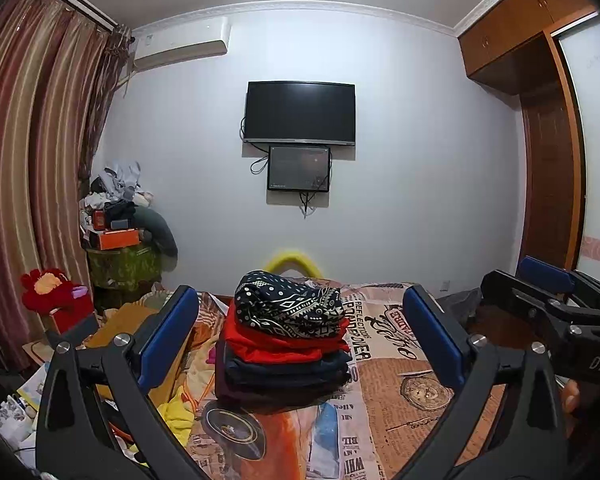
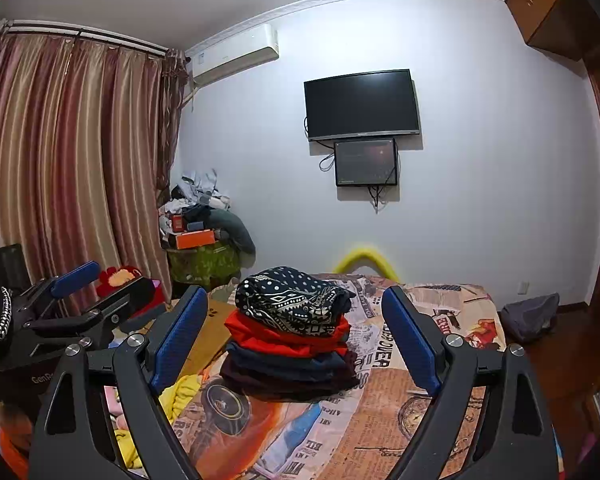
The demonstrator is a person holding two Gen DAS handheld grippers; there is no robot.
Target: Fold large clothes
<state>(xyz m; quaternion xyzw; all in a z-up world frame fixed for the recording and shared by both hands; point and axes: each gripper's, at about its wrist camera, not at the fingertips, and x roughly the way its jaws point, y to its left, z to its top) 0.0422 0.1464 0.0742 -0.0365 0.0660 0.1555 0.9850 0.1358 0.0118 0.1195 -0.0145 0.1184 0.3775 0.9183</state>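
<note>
Left wrist view: we hold the left gripper (image 1: pixel 300 340) wide, empty.
Right wrist view: our right gripper (image 2: pixel 296 340) wide, empty.
Centre: folded clothes stack (image 1: pixel 288 344) on bed (image 1: pixel 400 380).

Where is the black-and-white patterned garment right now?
The patterned garment tops the stack of folded clothes on the bed, directly on the red item, central in both wrist views, below the wall TV.
</note>
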